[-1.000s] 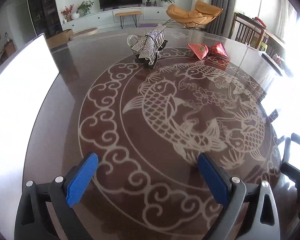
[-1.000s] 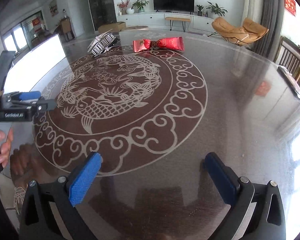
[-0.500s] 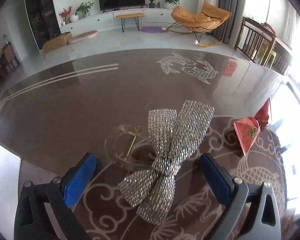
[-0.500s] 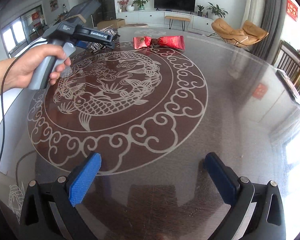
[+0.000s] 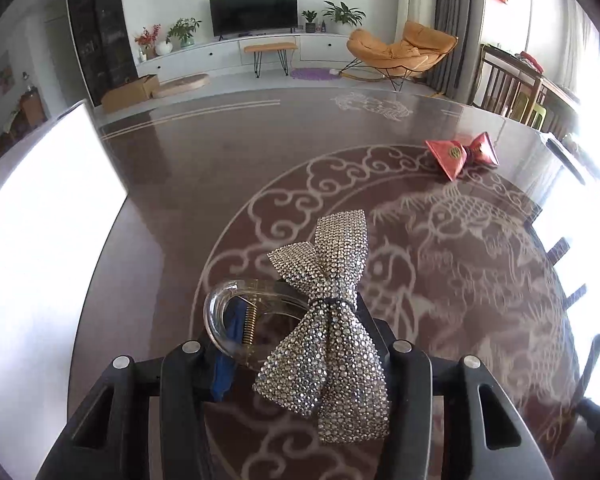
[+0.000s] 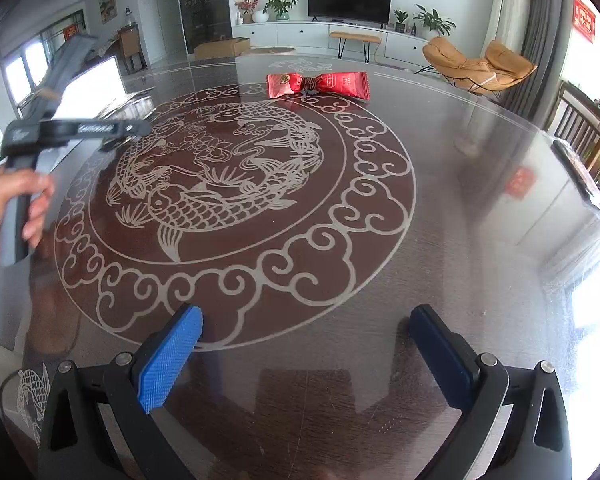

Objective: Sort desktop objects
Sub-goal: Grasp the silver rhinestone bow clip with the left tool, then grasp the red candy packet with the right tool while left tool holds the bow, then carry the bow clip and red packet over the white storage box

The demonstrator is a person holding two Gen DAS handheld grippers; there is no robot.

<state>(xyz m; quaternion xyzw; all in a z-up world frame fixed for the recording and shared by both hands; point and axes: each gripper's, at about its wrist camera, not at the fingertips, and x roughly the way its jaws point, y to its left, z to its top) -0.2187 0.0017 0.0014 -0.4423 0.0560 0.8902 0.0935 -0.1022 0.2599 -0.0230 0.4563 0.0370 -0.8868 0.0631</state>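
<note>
My left gripper (image 5: 296,344) is shut on a silver rhinestone bow hair clip (image 5: 332,320) with a clear plastic claw (image 5: 228,316), and holds it above the dark table (image 5: 180,184). A red bow-shaped packet (image 5: 460,154) lies on the table at the far right; it also shows in the right wrist view (image 6: 318,84) at the far side. My right gripper (image 6: 306,354) is open and empty over the near part of the table. The left gripper (image 6: 138,128) shows at the left of the right wrist view, held by a hand.
The round table has a pale fish and cloud pattern (image 6: 220,176). A bright white panel (image 5: 40,240) stands at the table's left edge. Wooden chairs (image 6: 580,128) stand at the right. A TV and an orange lounge chair stand far behind.
My left gripper has closed on the rhinestone bow clip and lifted it back toward me. My right gripper has stayed open in place.
</note>
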